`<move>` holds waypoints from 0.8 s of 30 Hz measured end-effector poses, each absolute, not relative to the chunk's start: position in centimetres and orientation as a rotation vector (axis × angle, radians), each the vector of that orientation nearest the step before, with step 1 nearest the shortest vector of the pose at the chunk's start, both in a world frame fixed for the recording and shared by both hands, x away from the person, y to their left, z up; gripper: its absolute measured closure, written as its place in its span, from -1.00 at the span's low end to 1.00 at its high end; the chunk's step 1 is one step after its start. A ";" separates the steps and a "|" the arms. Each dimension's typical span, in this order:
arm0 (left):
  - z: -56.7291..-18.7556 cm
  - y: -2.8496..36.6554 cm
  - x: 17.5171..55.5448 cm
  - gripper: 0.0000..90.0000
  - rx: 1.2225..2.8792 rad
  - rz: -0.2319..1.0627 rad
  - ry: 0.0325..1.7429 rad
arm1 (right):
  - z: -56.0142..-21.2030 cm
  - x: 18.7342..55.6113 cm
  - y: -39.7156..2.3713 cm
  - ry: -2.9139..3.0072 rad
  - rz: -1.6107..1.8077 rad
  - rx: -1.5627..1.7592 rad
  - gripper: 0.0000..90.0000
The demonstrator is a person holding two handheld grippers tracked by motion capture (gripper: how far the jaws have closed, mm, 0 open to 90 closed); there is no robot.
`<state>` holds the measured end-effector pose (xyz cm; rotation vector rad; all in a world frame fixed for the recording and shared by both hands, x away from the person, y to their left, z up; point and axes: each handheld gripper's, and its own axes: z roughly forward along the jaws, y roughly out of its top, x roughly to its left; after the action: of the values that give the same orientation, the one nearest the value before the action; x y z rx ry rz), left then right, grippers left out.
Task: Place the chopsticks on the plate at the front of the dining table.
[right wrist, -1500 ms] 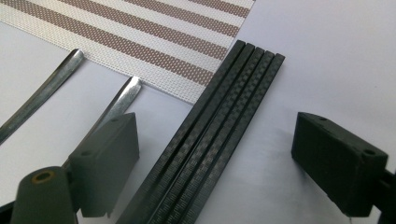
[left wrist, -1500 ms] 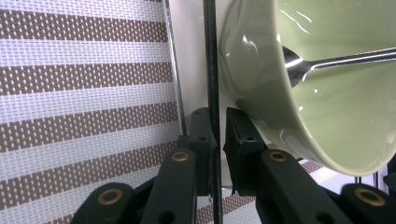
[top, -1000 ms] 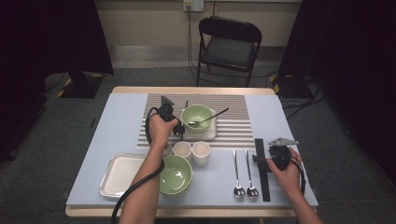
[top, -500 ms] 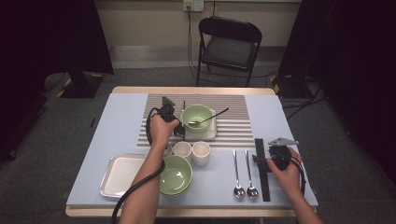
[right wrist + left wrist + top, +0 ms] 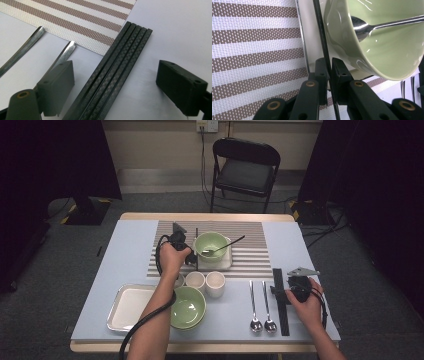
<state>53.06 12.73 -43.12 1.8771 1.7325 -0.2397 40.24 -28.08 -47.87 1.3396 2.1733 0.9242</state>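
Note:
My left gripper (image 5: pixel 194 259) (image 5: pixel 327 65) is shut on a thin black chopstick (image 5: pixel 197 240) (image 5: pixel 322 32), which lies along the left edge of a white square plate (image 5: pixel 226 263). A pale green bowl (image 5: pixel 211 242) (image 5: pixel 387 45) stands on that plate with a metal spoon (image 5: pixel 226 244) (image 5: pixel 362 26) resting in it. At the table's right, my right gripper (image 5: pixel 283 290) (image 5: pixel 120 85) is open. Its fingers (image 5: pixel 58 87) stand on either side of a bundle of black chopsticks (image 5: pixel 281 312) (image 5: pixel 117 57) lying flat, and the pads do not touch it.
The plate sits on a striped placemat (image 5: pixel 250 235) (image 5: pixel 249 50). Two spoons (image 5: pixel 261 305) lie left of the chopstick bundle. Two small white cups (image 5: pixel 206 281), a second green bowl (image 5: pixel 188 307) and a metal tray (image 5: pixel 130 306) stand near the front left. A folding chair (image 5: pixel 245 170) is behind the table.

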 end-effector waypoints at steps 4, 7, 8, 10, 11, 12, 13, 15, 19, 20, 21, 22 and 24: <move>-43.2 12.4 53.0 0.81 1.875 -0.235 1.728 | -47.9 40.2 -28.1 2.173 0.924 1.339 -0.69; -43.4 12.4 53.1 0.80 1.883 -0.233 1.726 | -47.9 40.2 -28.1 2.173 0.924 1.341 -0.69; -43.4 12.3 53.1 0.80 1.873 -0.231 1.733 | -47.9 40.2 -28.1 2.173 0.924 1.339 -0.69; -43.3 12.4 53.1 0.79 1.882 -0.228 1.727 | -47.9 40.2 -28.1 2.173 0.924 1.340 -0.69; -43.3 12.4 53.0 0.79 1.876 -0.217 1.732 | -47.9 40.2 -28.1 2.173 0.924 1.339 -0.69; -43.2 12.4 53.0 0.79 1.883 -0.216 1.726 | -47.9 40.2 -28.1 2.173 0.924 1.339 -0.69; -43.1 12.5 53.0 0.78 1.880 -0.212 1.725 | -47.9 40.2 -28.1 2.173 0.924 1.339 -0.69; -43.0 12.7 53.0 0.78 1.881 -0.210 1.716 | -47.9 40.2 -28.1 2.173 0.924 1.339 -0.69; -42.6 13.2 52.9 0.71 1.888 -0.180 1.699 | -47.9 40.2 -28.1 2.173 0.923 1.341 -0.69; -42.5 13.2 52.8 0.71 1.887 -0.181 1.703 | -47.9 40.2 -28.1 2.173 0.923 1.343 -0.69; -42.4 13.2 52.8 0.71 1.875 -0.181 1.709 | -47.9 40.2 -28.1 2.173 0.923 1.343 -0.69; -42.3 13.3 52.8 0.70 1.881 -0.172 1.701 | -47.9 40.2 -28.1 2.173 0.923 1.343 -0.69; -42.2 13.4 52.7 0.69 1.878 -0.183 1.695 | -47.9 40.2 -28.1 2.173 0.924 1.340 -0.69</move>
<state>52.69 13.42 -42.19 1.8778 1.6948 -0.1829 40.23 -28.08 -47.87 1.3401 2.1732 0.9238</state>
